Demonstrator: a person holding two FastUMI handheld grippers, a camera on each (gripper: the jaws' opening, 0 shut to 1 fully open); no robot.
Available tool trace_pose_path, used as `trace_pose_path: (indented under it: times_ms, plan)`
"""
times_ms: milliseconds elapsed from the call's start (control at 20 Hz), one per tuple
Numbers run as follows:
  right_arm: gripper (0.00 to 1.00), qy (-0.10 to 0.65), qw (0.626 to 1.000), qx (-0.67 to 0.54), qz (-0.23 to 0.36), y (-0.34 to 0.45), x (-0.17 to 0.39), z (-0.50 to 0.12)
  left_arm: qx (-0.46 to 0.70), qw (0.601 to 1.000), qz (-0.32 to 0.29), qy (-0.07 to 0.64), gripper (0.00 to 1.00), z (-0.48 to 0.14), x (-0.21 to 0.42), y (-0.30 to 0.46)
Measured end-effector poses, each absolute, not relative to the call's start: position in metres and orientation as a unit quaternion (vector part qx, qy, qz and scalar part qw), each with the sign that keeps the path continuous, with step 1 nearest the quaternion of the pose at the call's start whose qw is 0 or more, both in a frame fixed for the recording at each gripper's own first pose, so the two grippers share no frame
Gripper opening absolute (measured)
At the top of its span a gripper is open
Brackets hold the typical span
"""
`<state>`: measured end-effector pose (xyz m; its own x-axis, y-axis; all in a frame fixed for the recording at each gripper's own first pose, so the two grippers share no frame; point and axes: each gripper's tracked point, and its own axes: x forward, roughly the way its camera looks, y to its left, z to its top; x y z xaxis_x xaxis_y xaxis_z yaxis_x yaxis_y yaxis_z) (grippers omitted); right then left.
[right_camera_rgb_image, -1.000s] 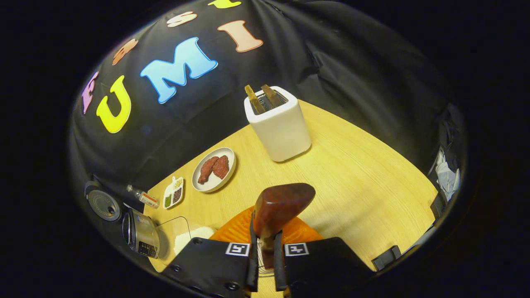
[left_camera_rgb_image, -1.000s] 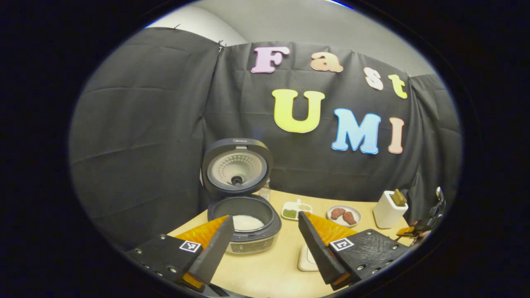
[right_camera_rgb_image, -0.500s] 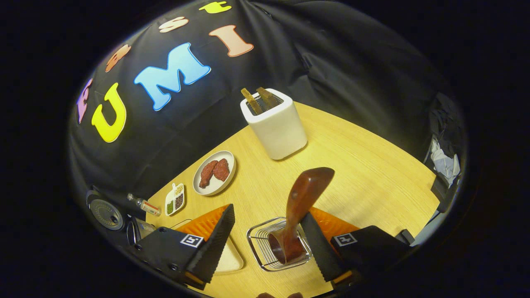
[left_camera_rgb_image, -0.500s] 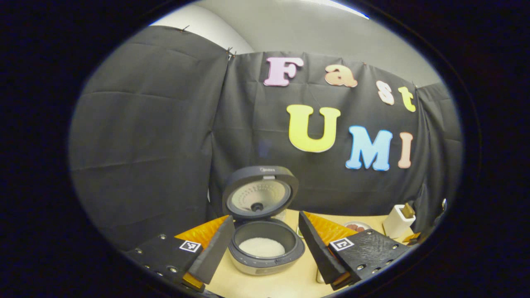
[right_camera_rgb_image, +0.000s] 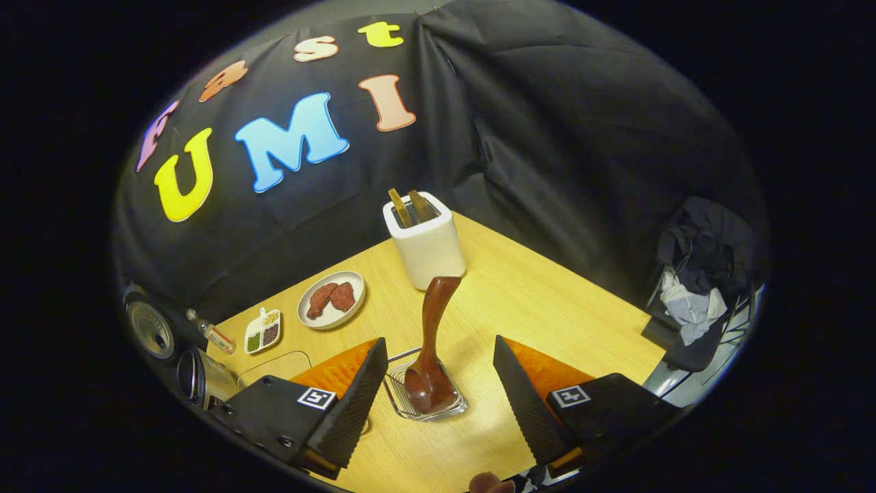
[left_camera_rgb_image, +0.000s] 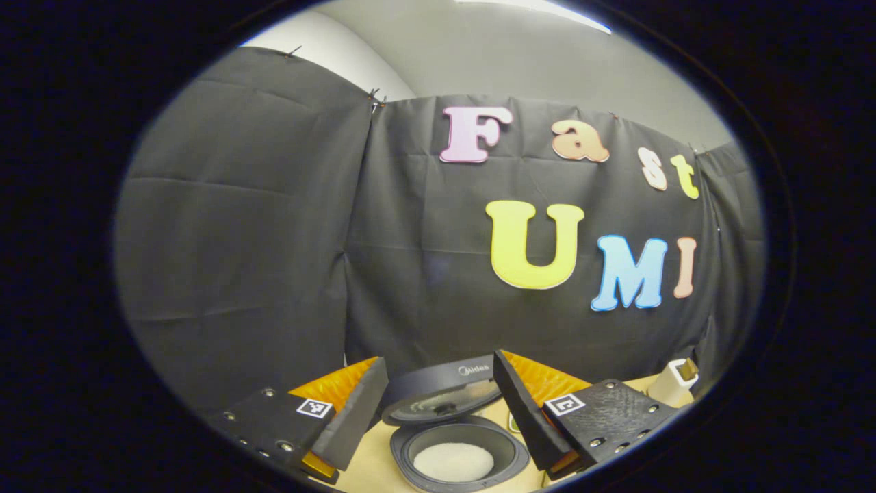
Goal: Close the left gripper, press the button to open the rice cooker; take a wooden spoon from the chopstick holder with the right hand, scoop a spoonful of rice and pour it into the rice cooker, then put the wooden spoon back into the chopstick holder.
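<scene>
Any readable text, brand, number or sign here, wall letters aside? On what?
Nothing reads reliably.
Brand mark on the rice cooker lid: too small to read for certain.
Square markers on the left hand-held gripper and the right hand-held gripper: black-and-white patterns, no letters or numbers.
Small bottle by the wall: label too small to read.

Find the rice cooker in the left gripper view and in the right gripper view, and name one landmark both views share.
Left gripper view: the rice cooker sits bottom centre between the fingers, lid up, white rice inside.
Right gripper view: the rice cooker is at the lower left edge, seen from the side.
Shared landmark: the white toaster.
</scene>
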<state>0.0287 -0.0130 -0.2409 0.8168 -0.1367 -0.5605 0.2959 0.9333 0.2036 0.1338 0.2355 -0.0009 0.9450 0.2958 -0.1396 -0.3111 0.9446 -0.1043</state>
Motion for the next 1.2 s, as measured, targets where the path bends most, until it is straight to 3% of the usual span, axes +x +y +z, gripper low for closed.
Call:
trace_pose_path:
  times_ms: [250, 650, 750, 800, 850, 1200]
  plan:
    - [0.98, 0.227, 0.964, 0.083, -0.113, 0.0, 0.01, -0.202, -0.066, 0.984, 0.143, 0.078, 0.97, -0.011, 0.194, 0.24]
    - [0.98, 0.158, 0.986, 0.01, -0.048, 0.041, 0.004, -0.136, -0.052, 0.977, 0.163, 0.13, 0.97, -0.054, 0.253, 0.237]
    - [0.98, 0.142, 0.99, 0.004, -0.019, 0.053, 0.013, -0.121, -0.06, 0.973, 0.171, 0.141, 0.97, -0.062, 0.257, 0.233]
    - [0.93, 0.134, 0.991, 0.004, -0.01, 0.055, 0.017, -0.115, -0.067, 0.972, 0.173, 0.147, 0.96, -0.067, 0.257, 0.231]
    - [0.98, 0.124, 0.992, 0.005, -0.001, 0.057, 0.024, -0.11, -0.074, 0.97, 0.175, 0.153, 0.97, -0.072, 0.257, 0.228]
    - [0.98, 0.127, 0.99, 0.0, 0.052, 0.065, 0.052, -0.118, -0.047, 0.959, 0.22, 0.174, 1.0, -0.092, 0.237, 0.206]
